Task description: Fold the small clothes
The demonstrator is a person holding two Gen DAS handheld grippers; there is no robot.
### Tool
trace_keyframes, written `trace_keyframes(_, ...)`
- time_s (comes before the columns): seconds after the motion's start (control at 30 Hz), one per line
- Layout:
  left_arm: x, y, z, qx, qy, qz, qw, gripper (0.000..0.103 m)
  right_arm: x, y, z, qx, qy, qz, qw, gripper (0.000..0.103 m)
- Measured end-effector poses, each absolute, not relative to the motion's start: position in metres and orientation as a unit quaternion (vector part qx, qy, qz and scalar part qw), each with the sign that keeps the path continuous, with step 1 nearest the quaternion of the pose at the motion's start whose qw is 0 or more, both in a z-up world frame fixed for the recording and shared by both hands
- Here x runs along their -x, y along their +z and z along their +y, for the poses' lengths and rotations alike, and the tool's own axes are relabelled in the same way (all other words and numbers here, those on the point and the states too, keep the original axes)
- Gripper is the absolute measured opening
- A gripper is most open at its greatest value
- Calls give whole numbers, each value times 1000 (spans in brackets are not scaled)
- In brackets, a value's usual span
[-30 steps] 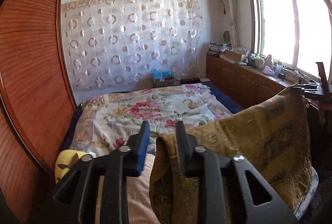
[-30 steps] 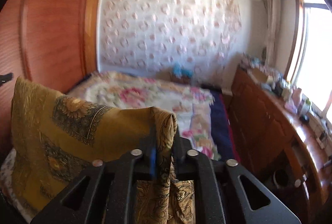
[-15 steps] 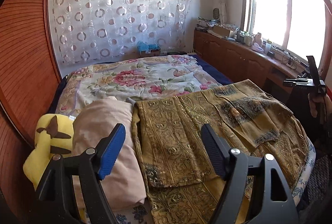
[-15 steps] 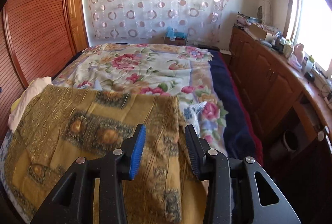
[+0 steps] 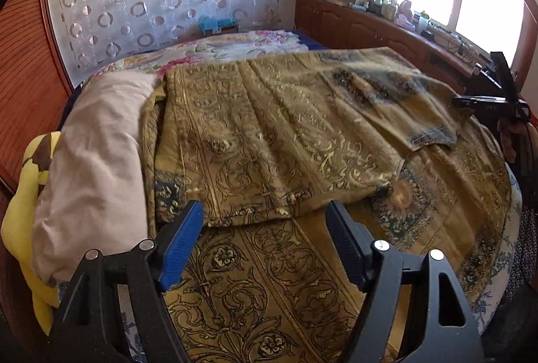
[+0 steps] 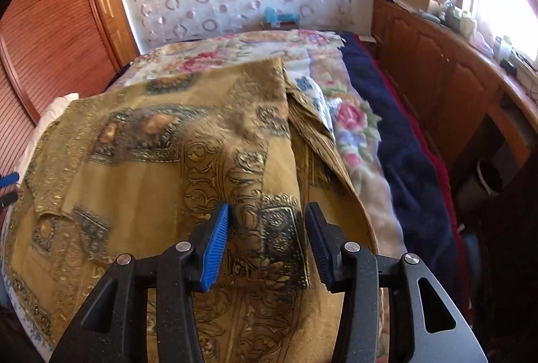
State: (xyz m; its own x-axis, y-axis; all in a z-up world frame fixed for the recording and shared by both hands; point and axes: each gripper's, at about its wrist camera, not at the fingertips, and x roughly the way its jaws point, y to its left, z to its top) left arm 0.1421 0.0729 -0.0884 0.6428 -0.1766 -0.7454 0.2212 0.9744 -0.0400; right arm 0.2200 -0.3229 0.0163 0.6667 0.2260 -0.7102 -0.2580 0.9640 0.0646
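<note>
The gold cloth (image 5: 285, 134) lies folded over itself on the bed (image 6: 349, 124). The left gripper (image 5: 264, 225) hangs over it, jaws wide and empty. The right gripper (image 6: 267, 228) has its jaws opening astride a cloth corner, pads clear.

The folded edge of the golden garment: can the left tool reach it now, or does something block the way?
Probably yes. The left tool is open, and the folded edge of the golden garment lies just ahead of its tips, nothing between; the pink pillow sits aside.

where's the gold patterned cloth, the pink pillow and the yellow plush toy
gold patterned cloth (image 5: 269, 127): left wrist view, middle of the folded top layer
pink pillow (image 5: 97, 168): left wrist view, its broad top
yellow plush toy (image 5: 20, 221): left wrist view, its yellow body
</note>
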Motion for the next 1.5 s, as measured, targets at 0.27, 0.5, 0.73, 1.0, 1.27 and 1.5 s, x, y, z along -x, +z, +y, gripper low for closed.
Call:
trace_keyframes(0.27,-147,-101,73,-17,-107,433,895,76,-233,18,-316,41,120,390,912,48)
trace_keyframes(0.5,-145,-107,68,-37,-94,434,895,80,-227,16,-310,66,113,380,916,54)
trace_keyframes(0.73,-147,-107,66,-39,-90,435,895,84,-224,4,-307,74,120,378,915,64)
trace_keyframes(1.0,-144,-108,67,-37,-85,437,895,84,-224,-11,-303,72,121,378,915,64)
trace_keyframes(1.27,-122,-98,89,29,-82,423,902,76,-224,-13,-300,72,121,378,915,64)
trace_keyframes(1.5,-123,-88,118,71,-47,394,915,48,-224,-13,-300,72,121,378,915,64)
